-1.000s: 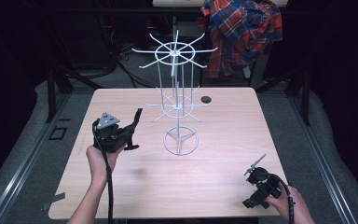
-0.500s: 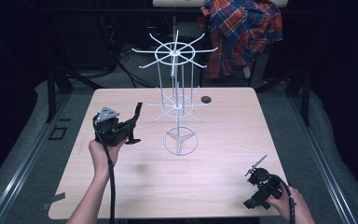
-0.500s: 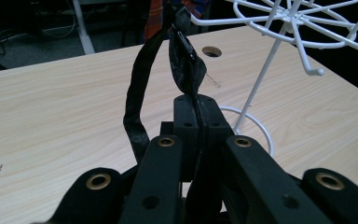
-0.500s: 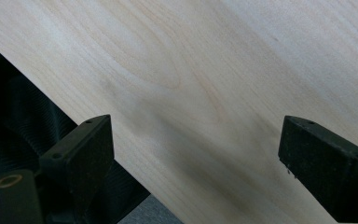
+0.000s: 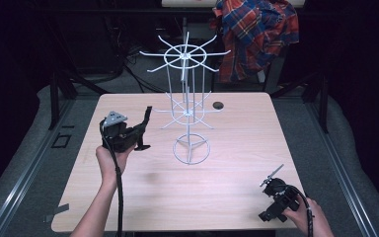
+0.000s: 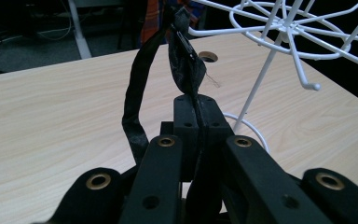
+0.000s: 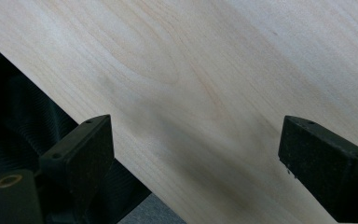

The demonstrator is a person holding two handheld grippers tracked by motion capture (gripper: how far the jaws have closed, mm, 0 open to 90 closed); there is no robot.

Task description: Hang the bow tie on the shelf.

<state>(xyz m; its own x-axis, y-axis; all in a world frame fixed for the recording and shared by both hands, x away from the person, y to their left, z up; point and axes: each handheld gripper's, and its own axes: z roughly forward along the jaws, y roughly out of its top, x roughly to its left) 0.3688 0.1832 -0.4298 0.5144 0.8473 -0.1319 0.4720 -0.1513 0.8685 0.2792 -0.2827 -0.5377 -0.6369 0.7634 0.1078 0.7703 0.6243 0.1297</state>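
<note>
Left gripper point(image 6: 198, 122): jaws pinched together on a black strap point(image 6: 137, 88); strap loops up above the jaws, top end bunched, tail drops back down on one side.
Right gripper point(image 7: 193, 158): jaws wide apart, nothing btwn them; low over table point(image 7: 223, 70) edge near the person.
Rack point(image 5: 190, 106): white wire stand w/ hooked arms, ahead of left jaws & off to one side, apart from strap.
Step (my guess): hang strap on a hook point(image 6: 313, 86).
Do it well: lift loop above hook tip, keep loop open, lower over it, let go only once it's seated; right could steady the base.
Containers: none seen. Small dark hole point(image 5: 218, 105) in table beyond rack, contents can't tell.
</note>
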